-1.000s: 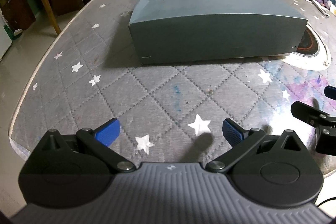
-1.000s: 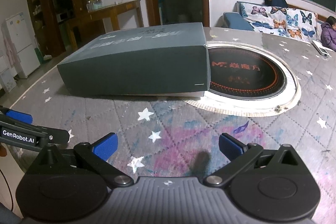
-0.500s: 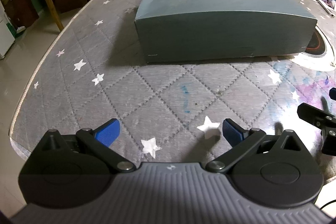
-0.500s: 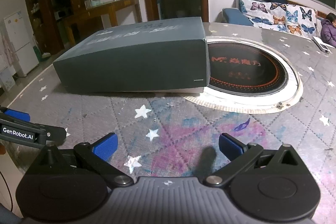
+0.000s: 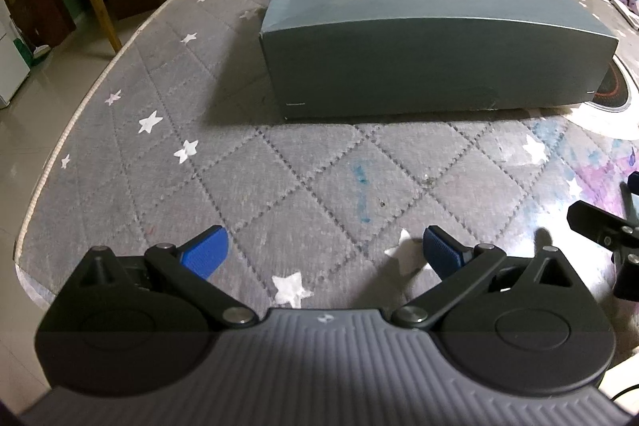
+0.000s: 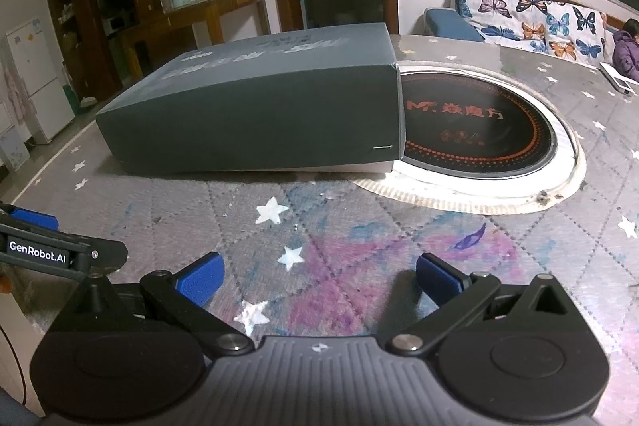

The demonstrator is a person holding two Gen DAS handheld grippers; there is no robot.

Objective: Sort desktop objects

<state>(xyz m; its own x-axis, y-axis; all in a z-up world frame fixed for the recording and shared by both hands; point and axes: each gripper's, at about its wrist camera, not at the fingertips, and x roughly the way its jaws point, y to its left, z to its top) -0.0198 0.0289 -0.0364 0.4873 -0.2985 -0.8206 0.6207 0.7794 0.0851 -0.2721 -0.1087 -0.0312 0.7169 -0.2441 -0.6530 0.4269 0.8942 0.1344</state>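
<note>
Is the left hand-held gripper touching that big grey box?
Apart. The left wrist view shows bare quilted cloth between the open left hand-held gripper and the box.

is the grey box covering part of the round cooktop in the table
Yes, in the right wrist view the grey box overlaps the left edge of the round cooktop.

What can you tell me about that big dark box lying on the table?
The big dark grey-green cardboard box is a wide, flat rectangle with pale printed characters across its lid. It looks matte, closed, and slightly worn. It lies flat on the grey quilted star-patterned table cover, its right end overlapping the white rim of the round black cooktop set into the table. Neither tool touches it.
</note>
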